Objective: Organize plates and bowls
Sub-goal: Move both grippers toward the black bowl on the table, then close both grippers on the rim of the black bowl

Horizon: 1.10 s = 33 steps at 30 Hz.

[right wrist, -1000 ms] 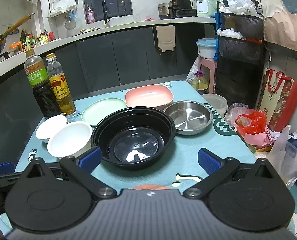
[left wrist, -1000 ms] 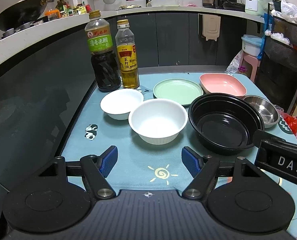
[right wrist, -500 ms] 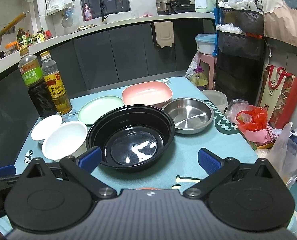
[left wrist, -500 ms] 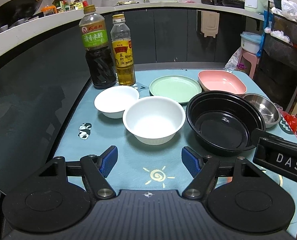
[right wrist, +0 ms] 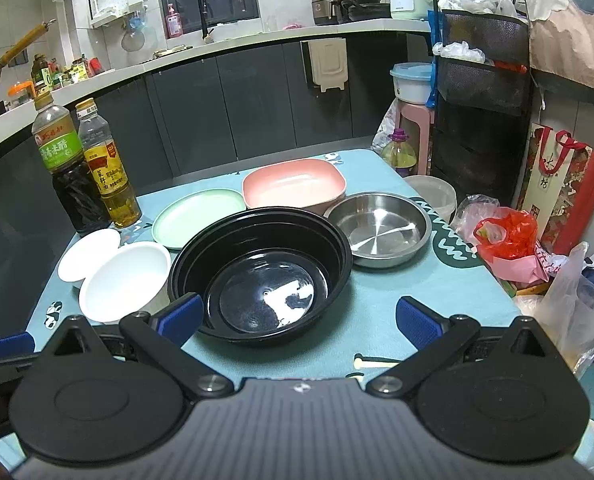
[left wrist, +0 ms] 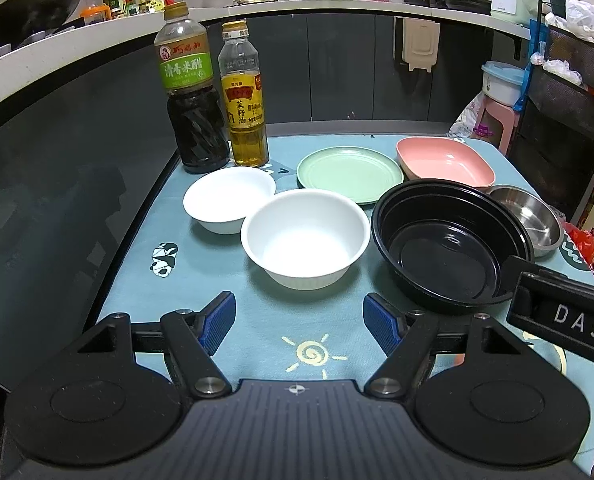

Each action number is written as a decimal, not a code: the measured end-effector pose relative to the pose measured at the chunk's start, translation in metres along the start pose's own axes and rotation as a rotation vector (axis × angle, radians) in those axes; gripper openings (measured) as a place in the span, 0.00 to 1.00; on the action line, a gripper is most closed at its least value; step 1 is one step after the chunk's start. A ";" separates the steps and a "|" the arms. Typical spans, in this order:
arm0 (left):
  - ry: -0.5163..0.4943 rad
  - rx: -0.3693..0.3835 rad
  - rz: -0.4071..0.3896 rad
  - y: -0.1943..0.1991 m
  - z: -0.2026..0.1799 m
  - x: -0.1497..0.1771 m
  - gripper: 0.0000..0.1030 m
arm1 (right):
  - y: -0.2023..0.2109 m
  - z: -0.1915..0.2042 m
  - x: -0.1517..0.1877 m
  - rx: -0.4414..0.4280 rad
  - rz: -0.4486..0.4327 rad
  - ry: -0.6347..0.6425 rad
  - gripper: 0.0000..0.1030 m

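Holding both claws low over the blue table cloth [left wrist: 145, 280], I am keeping them spread wide and pinching nothing. My left claw [left wrist: 299, 320] is pointing at the big white round bowl [left wrist: 305, 236], which is touching the small white round bowl [left wrist: 229, 198] behind it. My right claw [right wrist: 300, 316] is sitting just in front of the big black plastic bowl [right wrist: 261, 272]. Behind that are lying the flat green round plate [right wrist: 197, 218], the pink square dish [right wrist: 293, 182] and the shiny metal bowl [right wrist: 379, 230]. Two tall bottles [left wrist: 217, 96] are standing upright at the far left.
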<state>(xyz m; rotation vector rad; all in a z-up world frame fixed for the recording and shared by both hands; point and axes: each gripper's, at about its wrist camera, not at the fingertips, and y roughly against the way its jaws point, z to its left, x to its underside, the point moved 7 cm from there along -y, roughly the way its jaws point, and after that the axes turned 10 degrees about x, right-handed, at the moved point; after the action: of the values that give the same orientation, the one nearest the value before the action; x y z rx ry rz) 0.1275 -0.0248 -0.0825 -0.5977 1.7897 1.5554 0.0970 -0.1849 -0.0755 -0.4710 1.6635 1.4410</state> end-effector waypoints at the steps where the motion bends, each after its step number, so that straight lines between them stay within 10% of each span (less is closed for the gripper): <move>1: 0.002 0.001 0.001 -0.001 0.000 0.000 0.67 | 0.000 0.000 0.000 0.000 0.000 0.000 0.57; 19: 0.022 0.045 0.027 -0.017 -0.007 -0.005 0.64 | -0.011 -0.008 -0.004 0.013 0.000 -0.008 0.57; 33: 0.169 0.225 0.127 -0.048 -0.016 -0.020 0.45 | -0.043 -0.031 -0.016 -0.052 0.086 -0.113 0.57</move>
<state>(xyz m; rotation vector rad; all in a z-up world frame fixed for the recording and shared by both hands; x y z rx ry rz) 0.1719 -0.0511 -0.0986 -0.5277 2.1319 1.3928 0.1269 -0.2292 -0.0897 -0.3439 1.5766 1.5483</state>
